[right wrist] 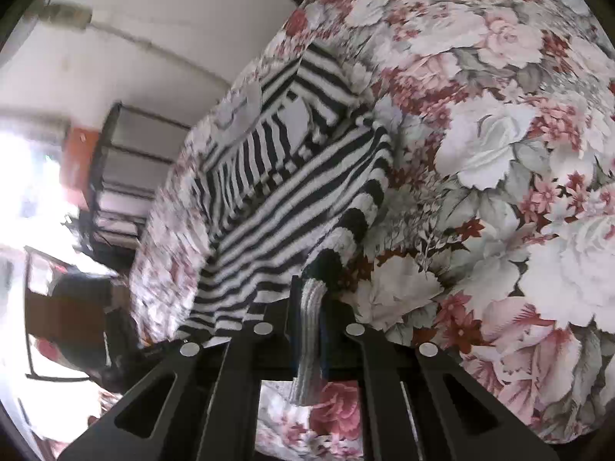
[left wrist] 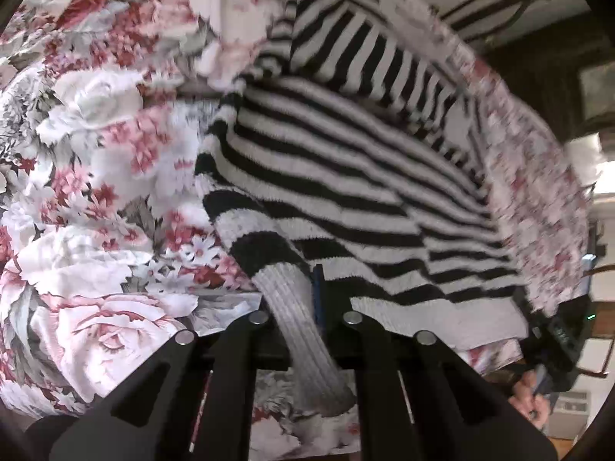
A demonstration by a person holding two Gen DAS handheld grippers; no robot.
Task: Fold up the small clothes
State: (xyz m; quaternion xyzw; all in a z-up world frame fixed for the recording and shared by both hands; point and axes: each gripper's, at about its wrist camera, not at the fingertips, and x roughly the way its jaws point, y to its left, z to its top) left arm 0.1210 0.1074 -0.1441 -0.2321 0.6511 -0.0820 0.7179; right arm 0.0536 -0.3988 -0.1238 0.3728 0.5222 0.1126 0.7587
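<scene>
- The left gripper is pressed together on the white ribbed cuff of a black-and-white striped sweater; the cuff runs back between its fingers and hangs out behind them.
- The right gripper pinches the other ribbed cuff the same way, clamped tight with the knit trailing back through the gap.
- The sweater lies ahead of both tools on a floral bedspread, its body spread flat and reaching toward the far edge of the bed. From each gripper a sleeve rises forward and away to the body.
- Judged step: an early sleeve fold. Both cuffs are lifted just clear of the cover, while the body looks as if it rests on the bed.
- The body's long axis runs away from the tools, hem near and neck end far; the neckline itself is too blurred to confirm. In the left wrist view the near stripes run crosswise and the far panel's stripes run lengthwise, so some cloth seems already turned over.
- The next move probably calls for carrying both cuffs forward and inward over the body, keeping them level so the sleeves lie flat, then opening the fingers only once the cuffs rest on the knit.
- Risk: soft, heavy knit may drag the body and wrinkle the bedspread.
</scene>
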